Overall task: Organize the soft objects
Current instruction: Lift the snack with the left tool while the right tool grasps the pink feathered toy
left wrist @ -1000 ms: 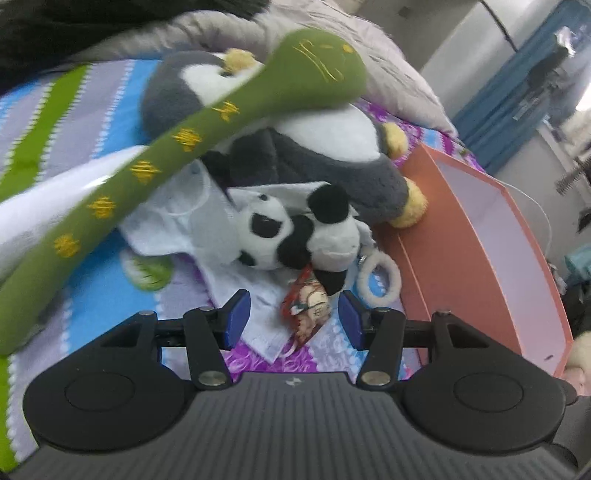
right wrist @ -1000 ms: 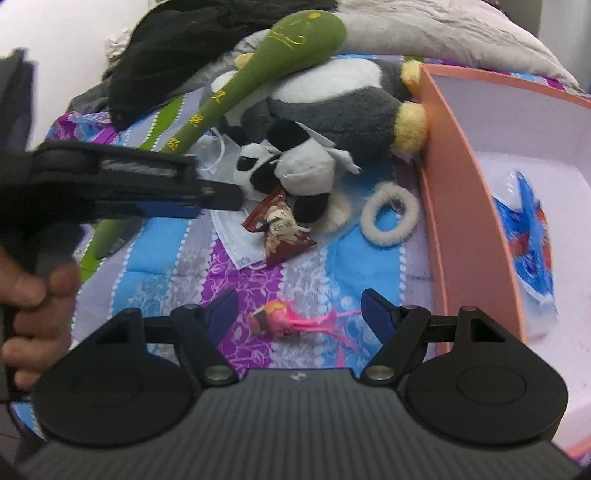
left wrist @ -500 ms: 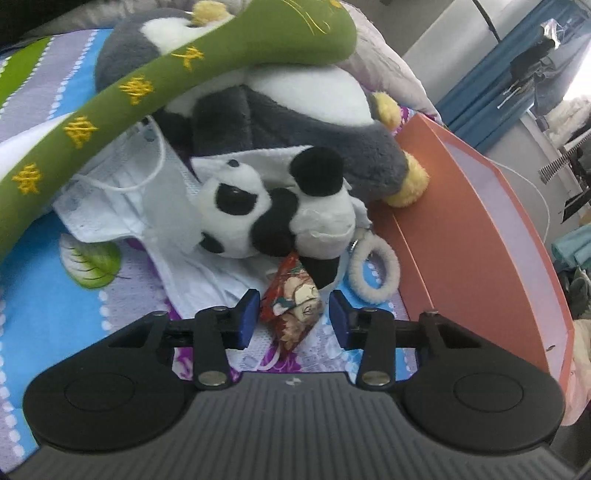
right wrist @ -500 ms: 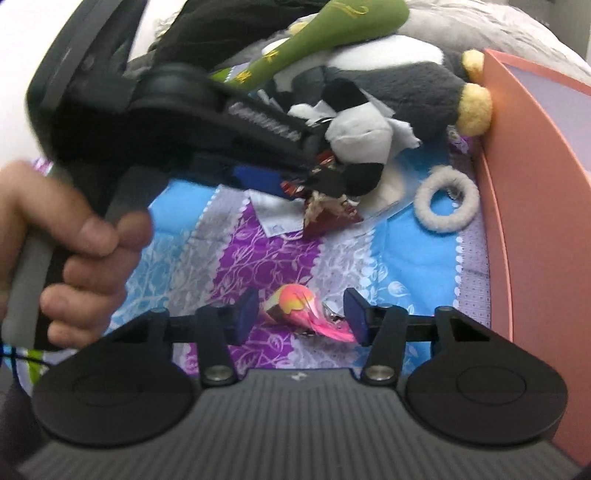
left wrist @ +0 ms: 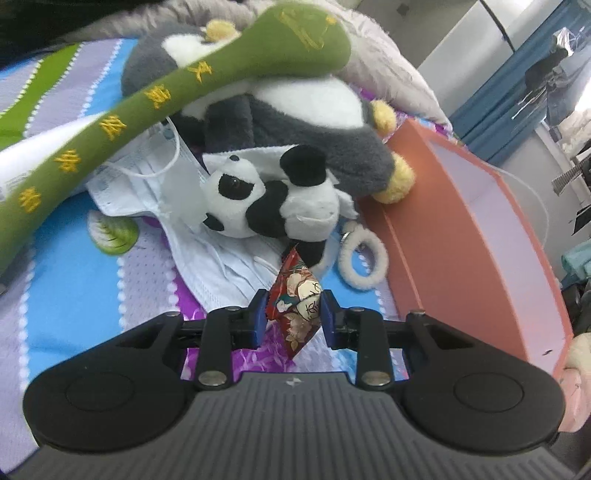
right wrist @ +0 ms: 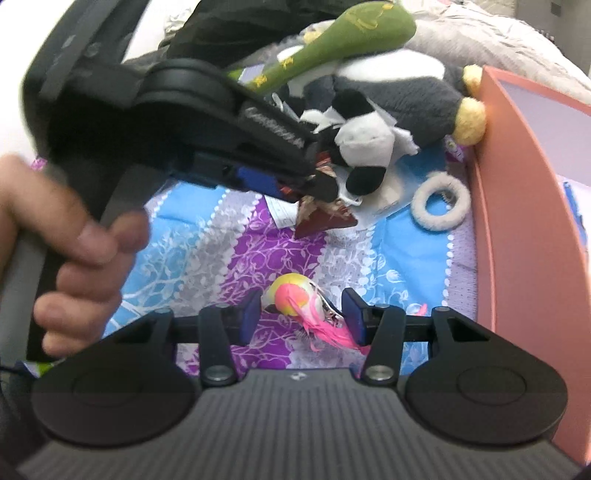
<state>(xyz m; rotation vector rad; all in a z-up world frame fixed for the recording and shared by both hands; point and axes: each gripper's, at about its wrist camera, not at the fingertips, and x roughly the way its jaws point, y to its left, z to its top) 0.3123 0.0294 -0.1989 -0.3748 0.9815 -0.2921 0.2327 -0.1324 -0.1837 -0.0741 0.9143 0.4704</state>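
Note:
My left gripper (left wrist: pixel 293 317) is shut on a small red patterned pouch (left wrist: pixel 297 299), which also shows in the right wrist view (right wrist: pixel 325 218). Just beyond it lie a small panda plush (left wrist: pixel 269 205), a big grey penguin plush (left wrist: pixel 295 122), a long green plush (left wrist: pixel 155 96) and white face masks (left wrist: pixel 207 258). My right gripper (right wrist: pixel 299 314) is open around a pink and yellow feathered toy (right wrist: pixel 295 299) on the bedspread, with a gap on its right side. The left gripper (right wrist: pixel 321 184) crosses the right wrist view.
An orange box (left wrist: pixel 454 236) stands at the right, its wall (right wrist: pixel 517 221) close to both grippers. A fluffy white hair ring (left wrist: pixel 364 258) lies by the box. A grey blanket (left wrist: pixel 388 55) and black cloth (right wrist: pixel 236 26) lie at the back.
My left gripper moved forward and closed on the red pouch. My right gripper moved forward around the pink toy and narrowed. The left gripper came into the right wrist view.

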